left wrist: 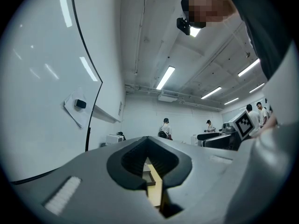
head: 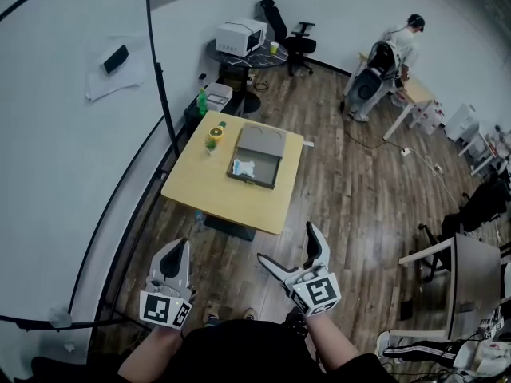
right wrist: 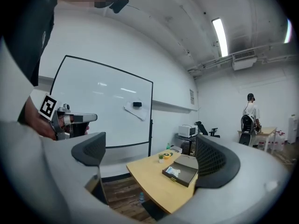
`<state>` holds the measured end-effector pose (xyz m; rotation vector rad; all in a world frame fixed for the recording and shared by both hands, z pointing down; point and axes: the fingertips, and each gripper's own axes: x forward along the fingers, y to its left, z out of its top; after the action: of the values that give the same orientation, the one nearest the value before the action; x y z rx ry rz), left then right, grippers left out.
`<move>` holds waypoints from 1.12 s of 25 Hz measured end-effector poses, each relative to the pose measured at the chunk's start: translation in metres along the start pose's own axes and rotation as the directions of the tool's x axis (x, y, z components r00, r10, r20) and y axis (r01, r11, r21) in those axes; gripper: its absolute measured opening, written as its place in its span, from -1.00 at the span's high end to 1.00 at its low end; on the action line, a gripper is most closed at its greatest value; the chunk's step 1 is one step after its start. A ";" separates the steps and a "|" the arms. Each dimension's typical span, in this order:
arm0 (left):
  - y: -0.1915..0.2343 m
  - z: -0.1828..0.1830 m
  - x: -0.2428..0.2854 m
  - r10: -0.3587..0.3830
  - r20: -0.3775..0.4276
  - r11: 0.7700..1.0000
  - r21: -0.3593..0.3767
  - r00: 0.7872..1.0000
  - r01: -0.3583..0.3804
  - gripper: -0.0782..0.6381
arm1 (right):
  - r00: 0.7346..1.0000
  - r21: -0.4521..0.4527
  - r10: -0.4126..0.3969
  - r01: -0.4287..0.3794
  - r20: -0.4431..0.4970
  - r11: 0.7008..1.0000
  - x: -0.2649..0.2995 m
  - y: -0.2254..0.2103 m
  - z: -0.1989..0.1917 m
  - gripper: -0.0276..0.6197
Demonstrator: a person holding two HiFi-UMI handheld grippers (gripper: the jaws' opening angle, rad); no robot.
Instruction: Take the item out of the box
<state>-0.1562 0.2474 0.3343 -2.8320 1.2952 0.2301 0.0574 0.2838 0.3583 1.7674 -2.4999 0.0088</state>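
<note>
1. One grey box (head: 255,156) sits open on the surface (head: 231,206), its lid folded back toward 12 o'clock. It lies ahead of you, well apart from both hand-held grippers.
2. One item (head: 243,167) lies in the tray, toward the box's 9 o'clock side. It is your task's thing, and nothing touches it.
3. The item looks small, pale and crumpled, white with a touch of light blue (too small to tell what it is).
4. Outside the box, at its 10 o'clock, stand one small potted plant (head: 211,144) and one yellow round thing (head: 217,131).
5. You hold two hand-held grippers. Your left hand-held gripper (head: 177,246) has its jaws together on nothing. Your right hand-held gripper (head: 286,243) has its jaws spread wide and empty.
</note>
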 end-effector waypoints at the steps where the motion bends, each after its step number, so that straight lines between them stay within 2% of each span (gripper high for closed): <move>1: -0.001 -0.001 0.000 0.000 -0.002 1.000 0.000 1.000 0.000 0.78 | 1.000 0.003 -0.005 0.005 -0.002 1.000 -0.002 -0.002 0.000 -0.92; 12: -0.025 -0.014 0.023 0.042 -0.015 0.999 0.014 0.999 -0.042 0.78 | 1.000 0.000 0.022 -0.022 0.016 1.000 -0.007 -0.031 -0.007 -0.92; 14: -0.032 -0.017 0.031 0.048 -0.013 0.999 0.025 0.999 -0.048 0.78 | 0.999 -0.020 0.040 -0.040 0.030 0.999 -0.007 -0.040 -0.006 -0.92; 17: -0.034 -0.020 0.048 0.052 -0.011 0.998 0.041 0.999 -0.052 0.78 | 0.997 -0.026 0.073 -0.073 -0.001 0.997 0.003 -0.051 -0.013 -0.91; 21: -0.022 -0.027 0.068 0.064 -0.019 0.997 0.046 0.998 -0.063 0.78 | 0.997 -0.018 0.080 -0.080 -0.009 0.997 0.024 -0.066 -0.017 -0.91; 28: 0.020 -0.050 0.127 0.050 -0.033 0.999 0.013 0.998 -0.049 0.78 | 0.997 -0.034 0.068 -0.069 -0.031 0.997 0.085 -0.097 -0.018 -0.91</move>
<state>-0.0829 0.1351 0.3666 -2.8083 1.3697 0.1759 0.1218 0.1725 0.3784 1.6558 -2.5223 -0.0052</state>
